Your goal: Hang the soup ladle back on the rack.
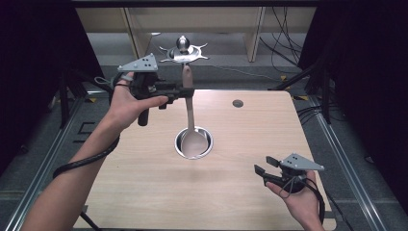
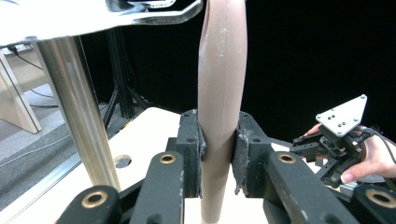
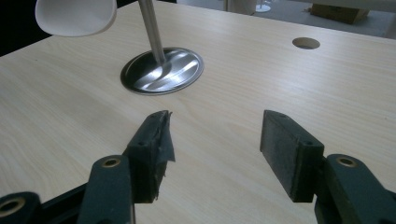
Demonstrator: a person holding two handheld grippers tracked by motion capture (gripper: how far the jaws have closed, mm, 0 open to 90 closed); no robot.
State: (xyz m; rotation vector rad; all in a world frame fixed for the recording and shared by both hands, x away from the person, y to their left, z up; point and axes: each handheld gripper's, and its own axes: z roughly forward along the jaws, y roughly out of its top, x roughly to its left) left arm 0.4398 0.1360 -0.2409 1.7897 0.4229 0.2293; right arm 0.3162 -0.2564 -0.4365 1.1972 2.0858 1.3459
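Spoon hangs bowl-down over the round steel dish at bench centre, its tan handle pinched tight between the left claw's pads, probably to lower it in upright. Its bowl is pale, the handle smooth and tapered. At five o'clock the right claw hovers wide open, holding nothing.

Spoon above stand base (centre).
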